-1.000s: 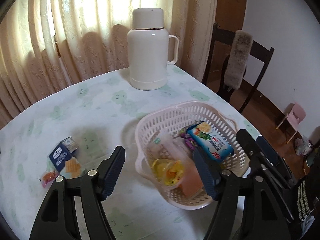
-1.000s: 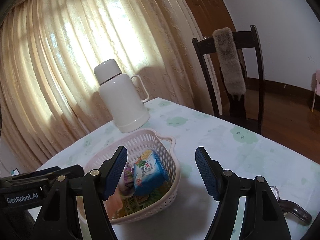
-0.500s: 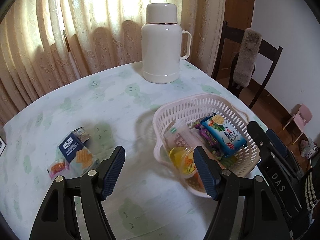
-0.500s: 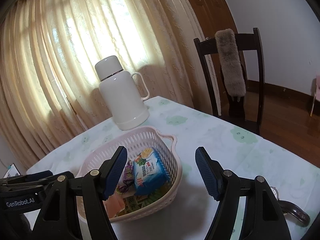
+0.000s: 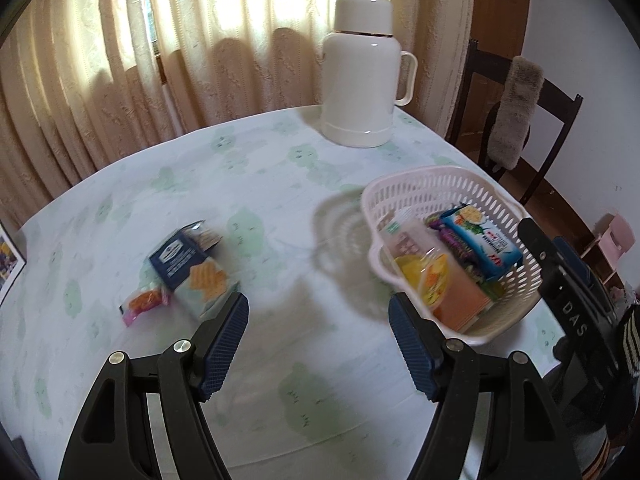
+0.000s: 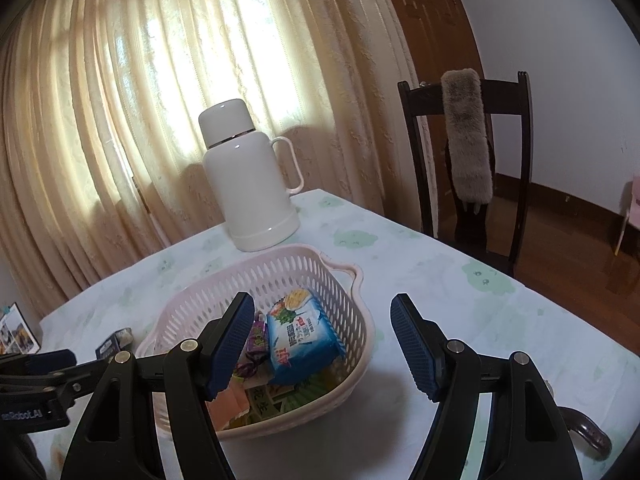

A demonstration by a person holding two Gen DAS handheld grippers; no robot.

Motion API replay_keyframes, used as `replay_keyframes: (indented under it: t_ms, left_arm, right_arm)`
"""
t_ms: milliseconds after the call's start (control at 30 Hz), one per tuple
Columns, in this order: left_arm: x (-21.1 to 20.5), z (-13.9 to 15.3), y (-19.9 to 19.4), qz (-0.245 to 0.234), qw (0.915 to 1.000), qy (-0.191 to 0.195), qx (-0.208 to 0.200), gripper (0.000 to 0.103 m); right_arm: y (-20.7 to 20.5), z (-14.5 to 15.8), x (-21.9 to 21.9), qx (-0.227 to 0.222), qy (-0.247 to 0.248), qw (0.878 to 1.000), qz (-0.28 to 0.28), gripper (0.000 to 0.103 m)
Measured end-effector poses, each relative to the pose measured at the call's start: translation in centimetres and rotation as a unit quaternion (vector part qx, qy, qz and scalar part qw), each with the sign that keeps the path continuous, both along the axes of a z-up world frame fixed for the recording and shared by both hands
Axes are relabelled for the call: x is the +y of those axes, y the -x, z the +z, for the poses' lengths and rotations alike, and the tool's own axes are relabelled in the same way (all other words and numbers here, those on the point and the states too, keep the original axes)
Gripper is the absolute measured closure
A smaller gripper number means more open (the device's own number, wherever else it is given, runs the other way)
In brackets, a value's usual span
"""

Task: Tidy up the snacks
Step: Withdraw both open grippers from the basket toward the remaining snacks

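A pale tablecloth with green motifs covers the tabletop point(image 5: 260, 184); curtains point(image 5: 120, 60) behind. Left gripper point(image 5: 318, 334) and right gripper point(image 6: 322, 346) gape empty. Basket point(image 5: 420, 188) at the right edge; cracker box point(image 5: 188, 270) mid-table; thermos point(image 5: 362, 76) at the far edge.

Daylight glows through cream pleated curtains point(image 6: 168, 92) behind a table covered in a pale cloth with green prints point(image 5: 248, 184). A dark wooden chair point(image 6: 468, 168), draped with grey fur, stands on brown wood flooring point(image 6: 568, 256) beside a white wall point(image 6: 560, 52).
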State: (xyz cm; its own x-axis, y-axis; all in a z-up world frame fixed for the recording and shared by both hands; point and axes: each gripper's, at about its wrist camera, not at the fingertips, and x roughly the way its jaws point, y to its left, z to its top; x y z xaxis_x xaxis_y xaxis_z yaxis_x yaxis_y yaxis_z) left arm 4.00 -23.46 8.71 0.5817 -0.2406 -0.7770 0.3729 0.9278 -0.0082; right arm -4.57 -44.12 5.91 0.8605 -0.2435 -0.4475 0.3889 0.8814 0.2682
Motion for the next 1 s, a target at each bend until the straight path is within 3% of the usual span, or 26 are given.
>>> replay_keyframes:
  t_ms: [600,1000]
  left_arm:
    - [7.5,-1.5,1.2,0.077,0.9969,-0.017,0.001,0.032]
    - [11.0,-1.8,2.3,0.1,0.9947,-0.019,-0.016,0.031]
  right_arm:
    - [-0.6,0.0,1.8,0.007,0.042,0.999,0.012,0.031]
    - [0.0,0.7,4.6,-0.027,0.127,0.992,0.007,0.031]
